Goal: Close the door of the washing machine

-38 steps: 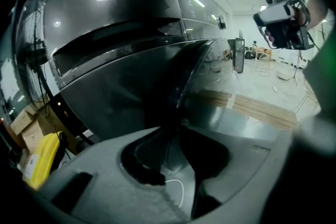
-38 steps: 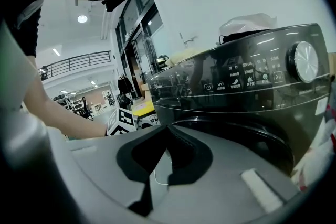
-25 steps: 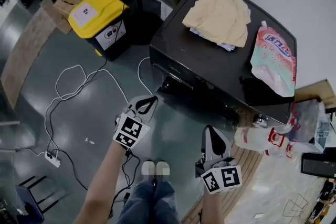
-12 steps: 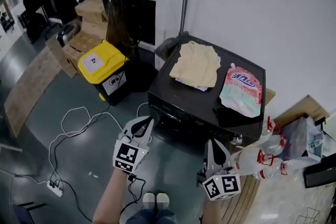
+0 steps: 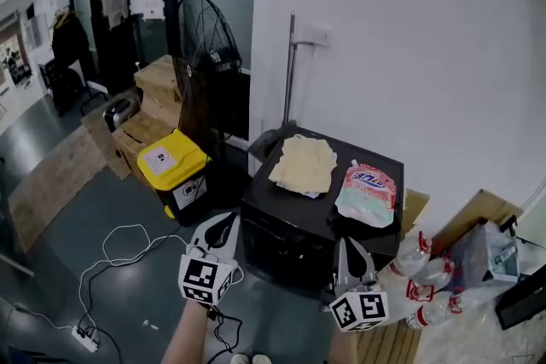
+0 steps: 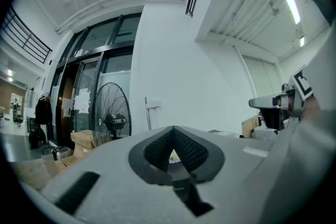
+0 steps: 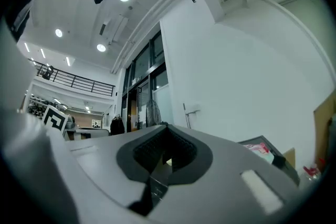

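Head view. Looks steeply down on a black washing machine standing against the white wall, with a folded yellow cloth and a pink-and-green detergent pouch lying on its top. Finds the left claw just beside the machine's front left corner and the right claw before its front right part. Shows both pointing toward the machine, pinched together and holding nothing. Places the door, by judgement, on the dark front face ahead of and between the two claws. Cannot tell from here whether the door sits flush or ajar. Rates both hands about equally near, so either could push. Takes in a yellow-lidded bin to the left, a standing fan behind it, and water bottles to the right. Leaves the print on the pouch and the bin label unread, as too small.

Left gripper view. Looks roughly level along the left claw, tips meeting, nothing between them. Catches the fan at left.

Right gripper view. Gives the same for the right claw: tips together, empty. Glimpses the pouch on the machine's top at lower right, lettering blurred.
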`<move>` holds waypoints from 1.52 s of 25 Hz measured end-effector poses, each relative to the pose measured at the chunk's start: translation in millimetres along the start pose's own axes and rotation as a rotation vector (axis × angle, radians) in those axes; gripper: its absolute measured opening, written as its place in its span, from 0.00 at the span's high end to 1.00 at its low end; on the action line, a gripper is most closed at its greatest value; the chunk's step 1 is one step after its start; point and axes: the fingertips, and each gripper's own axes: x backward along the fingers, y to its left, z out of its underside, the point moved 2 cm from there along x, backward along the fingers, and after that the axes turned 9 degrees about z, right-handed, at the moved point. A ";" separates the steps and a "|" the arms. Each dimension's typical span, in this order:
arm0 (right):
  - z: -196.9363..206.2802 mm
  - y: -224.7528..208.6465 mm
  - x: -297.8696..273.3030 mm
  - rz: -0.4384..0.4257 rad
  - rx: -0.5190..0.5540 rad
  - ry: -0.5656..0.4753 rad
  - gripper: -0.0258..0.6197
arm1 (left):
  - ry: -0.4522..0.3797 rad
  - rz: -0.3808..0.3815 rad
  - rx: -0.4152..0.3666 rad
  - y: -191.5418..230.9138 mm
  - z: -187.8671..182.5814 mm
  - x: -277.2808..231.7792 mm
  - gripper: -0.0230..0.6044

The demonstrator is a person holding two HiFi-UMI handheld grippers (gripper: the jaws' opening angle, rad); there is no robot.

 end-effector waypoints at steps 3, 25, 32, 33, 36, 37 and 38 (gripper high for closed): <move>-17.4 -0.1 9.7 0.008 -0.003 -0.035 0.94 | -0.014 -0.003 -0.032 -13.1 -20.0 11.3 0.95; -17.4 18.0 27.8 -0.007 0.013 -0.012 0.94 | -0.036 0.008 -0.040 -40.9 -31.5 32.7 0.95; -14.3 23.4 23.6 -0.016 0.018 -0.002 0.94 | -0.030 0.019 -0.040 -39.1 -30.1 33.3 0.95; -13.8 23.8 23.2 -0.016 0.017 -0.001 0.94 | -0.029 0.019 -0.040 -38.6 -29.8 33.5 0.95; -12.0 25.6 22.3 -0.018 0.019 0.001 0.94 | -0.027 0.017 -0.037 -36.1 -28.2 35.1 0.95; -11.4 26.1 21.9 -0.018 0.019 0.002 0.94 | -0.027 0.016 -0.036 -35.1 -27.7 35.3 0.95; -10.6 26.3 21.3 -0.018 0.019 0.003 0.94 | -0.027 0.015 -0.035 -34.2 -27.1 35.4 0.95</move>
